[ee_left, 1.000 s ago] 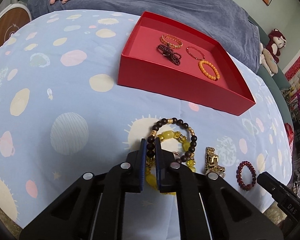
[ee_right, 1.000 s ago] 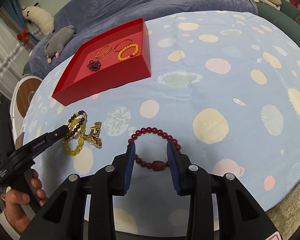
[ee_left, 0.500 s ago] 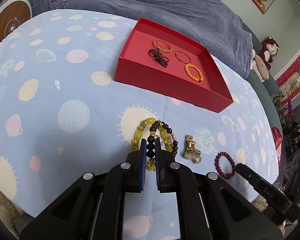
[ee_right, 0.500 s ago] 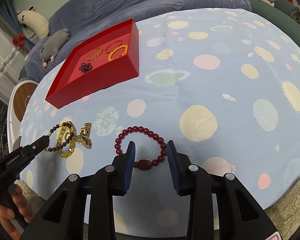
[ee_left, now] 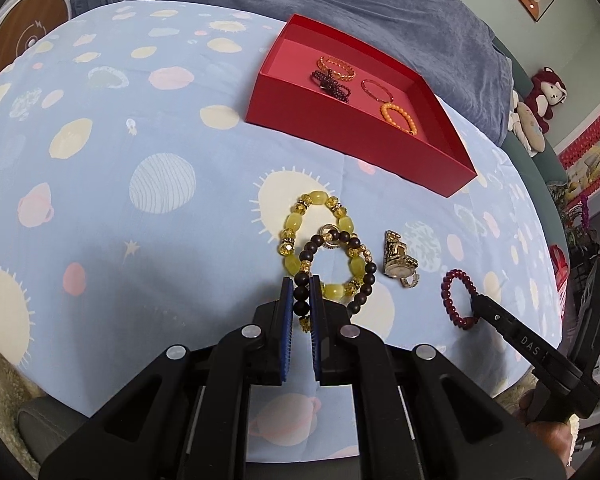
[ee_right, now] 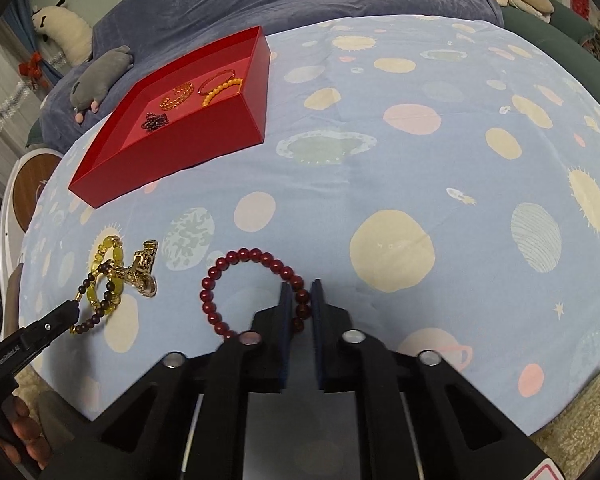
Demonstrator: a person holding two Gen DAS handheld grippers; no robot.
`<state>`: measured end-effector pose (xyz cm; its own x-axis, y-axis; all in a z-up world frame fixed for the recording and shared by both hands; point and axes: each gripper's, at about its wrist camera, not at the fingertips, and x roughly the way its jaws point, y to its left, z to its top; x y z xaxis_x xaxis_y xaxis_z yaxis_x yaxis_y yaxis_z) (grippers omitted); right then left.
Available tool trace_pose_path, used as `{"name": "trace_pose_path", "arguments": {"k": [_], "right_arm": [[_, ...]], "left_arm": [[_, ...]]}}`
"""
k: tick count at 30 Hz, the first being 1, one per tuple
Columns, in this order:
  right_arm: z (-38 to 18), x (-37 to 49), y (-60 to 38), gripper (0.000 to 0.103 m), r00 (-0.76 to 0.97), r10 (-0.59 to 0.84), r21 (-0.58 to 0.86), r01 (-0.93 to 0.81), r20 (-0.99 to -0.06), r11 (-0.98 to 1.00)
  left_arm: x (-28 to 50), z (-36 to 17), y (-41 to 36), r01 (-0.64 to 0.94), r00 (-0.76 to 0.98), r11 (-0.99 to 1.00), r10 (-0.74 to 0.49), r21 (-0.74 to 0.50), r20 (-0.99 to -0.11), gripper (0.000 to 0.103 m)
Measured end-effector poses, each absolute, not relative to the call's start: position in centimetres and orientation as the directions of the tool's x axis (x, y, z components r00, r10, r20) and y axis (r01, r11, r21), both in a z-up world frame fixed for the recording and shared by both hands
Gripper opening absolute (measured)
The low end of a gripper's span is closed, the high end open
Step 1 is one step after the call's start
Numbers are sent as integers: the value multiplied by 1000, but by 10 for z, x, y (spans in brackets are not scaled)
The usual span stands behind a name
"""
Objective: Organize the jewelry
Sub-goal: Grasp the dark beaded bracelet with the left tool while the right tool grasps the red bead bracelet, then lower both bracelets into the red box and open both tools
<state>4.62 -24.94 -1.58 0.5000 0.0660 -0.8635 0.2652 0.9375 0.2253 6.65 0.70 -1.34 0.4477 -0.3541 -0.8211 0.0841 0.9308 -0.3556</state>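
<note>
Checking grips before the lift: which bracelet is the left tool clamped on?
The dark brown bead bracelet, pinched in the left tool. It lies across the yellow bead bracelet; the right tool holds the red one.

- The dark bead bracelet (ee_left: 342,264): the beads between the pads of the left gripper (ee_left: 301,300) are partly hidden by them.
- The dark red bracelet (ee_right: 244,292): its stretch inside the right gripper (ee_right: 300,304) is covered by the pads.
- The gold watch (ee_left: 398,264), right of the left gripper: its dial is too small to read.
- The thin red bangle (ee_left: 376,90) in the red box (ee_left: 352,136): too small to tell its make.
- The hand (ee_right: 24,436) holding the left gripper is cut off by the right wrist view's edge.
</note>
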Motion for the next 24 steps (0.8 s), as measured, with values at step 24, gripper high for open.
{"name": "trace_pose_path", "arguments": {"k": [24], "right_arm": [[80,64,-249,8,651,126,303,168,-749,938]], "left_arm": [[90,75,-6,196,527,878,-470,-437,-708,8]]}}
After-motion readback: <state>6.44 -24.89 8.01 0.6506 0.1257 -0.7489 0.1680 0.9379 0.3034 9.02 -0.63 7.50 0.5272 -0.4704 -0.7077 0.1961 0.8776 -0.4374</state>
